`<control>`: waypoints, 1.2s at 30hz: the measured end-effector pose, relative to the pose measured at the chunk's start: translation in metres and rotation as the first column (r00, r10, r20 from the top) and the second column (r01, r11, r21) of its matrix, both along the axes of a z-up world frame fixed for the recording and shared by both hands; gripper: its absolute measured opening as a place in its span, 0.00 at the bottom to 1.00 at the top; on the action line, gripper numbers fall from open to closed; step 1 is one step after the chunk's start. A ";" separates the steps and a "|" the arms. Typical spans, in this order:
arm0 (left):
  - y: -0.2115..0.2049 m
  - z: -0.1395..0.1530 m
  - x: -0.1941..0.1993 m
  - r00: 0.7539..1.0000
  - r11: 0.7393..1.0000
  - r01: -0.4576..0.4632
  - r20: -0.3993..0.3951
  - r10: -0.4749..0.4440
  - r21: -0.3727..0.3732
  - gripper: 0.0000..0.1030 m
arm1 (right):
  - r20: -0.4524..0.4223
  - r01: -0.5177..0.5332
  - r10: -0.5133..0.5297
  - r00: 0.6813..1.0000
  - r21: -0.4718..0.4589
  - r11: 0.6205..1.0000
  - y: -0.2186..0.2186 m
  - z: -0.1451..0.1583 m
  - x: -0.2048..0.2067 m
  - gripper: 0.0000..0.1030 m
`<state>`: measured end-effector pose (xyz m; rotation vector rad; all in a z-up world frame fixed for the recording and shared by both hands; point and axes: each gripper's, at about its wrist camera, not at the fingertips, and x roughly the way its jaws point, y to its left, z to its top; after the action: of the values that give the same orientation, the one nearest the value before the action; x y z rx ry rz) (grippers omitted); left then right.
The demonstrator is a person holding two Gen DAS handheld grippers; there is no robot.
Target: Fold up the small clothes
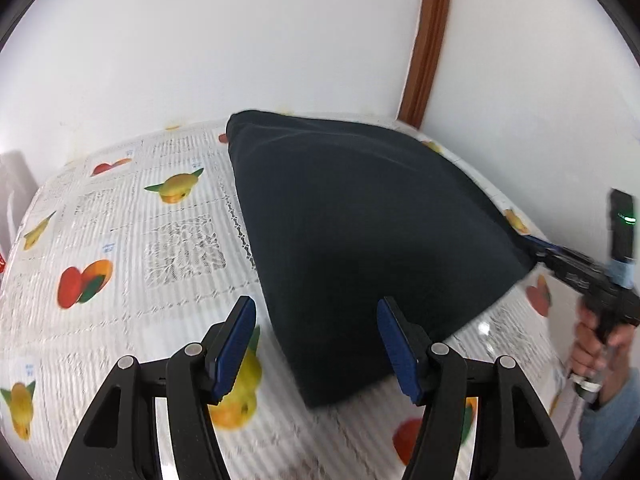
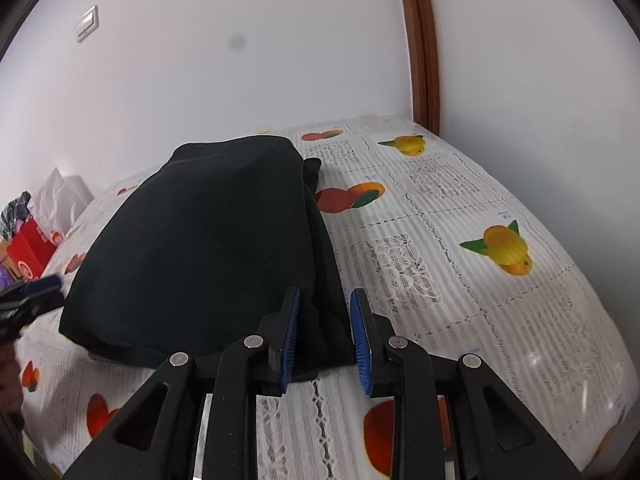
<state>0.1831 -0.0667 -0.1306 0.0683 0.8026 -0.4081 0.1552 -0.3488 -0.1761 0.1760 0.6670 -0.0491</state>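
While the dark garment (image 2: pixel 208 248) lies folded on the fruit-print tablecloth (image 2: pixel 460 208), the right gripper (image 2: pixel 325 340) stands released with its corner between the pads; the left gripper (image 1: pixel 316 348) hovers empty. No writing is legible.

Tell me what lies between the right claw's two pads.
Right wrist view: the near edge of the dark garment sits between the right claw pads, over the fruit-print tablecloth.
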 end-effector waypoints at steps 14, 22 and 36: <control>0.000 -0.040 0.009 0.989 1.000 0.025 -0.146 -0.022 0.013 0.65 | 0.026 -0.045 0.042 0.999 0.123 0.991 -0.004 -0.002 0.047 0.03; 0.008 -0.018 0.001 0.998 1.000 0.019 -0.058 -0.018 0.023 0.64 | -0.028 -0.038 0.040 0.999 0.054 0.998 -0.002 0.004 0.043 0.07; 0.010 -0.001 0.072 0.998 0.999 -0.001 -0.069 -0.001 -0.032 0.62 | -0.188 -0.045 0.060 0.980 0.083 0.996 0.007 0.026 0.215 0.42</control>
<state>0.2551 -0.0572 -0.1314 0.0249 0.8635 -0.4251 0.3706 -0.3415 -0.1504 0.2304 0.8650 0.0115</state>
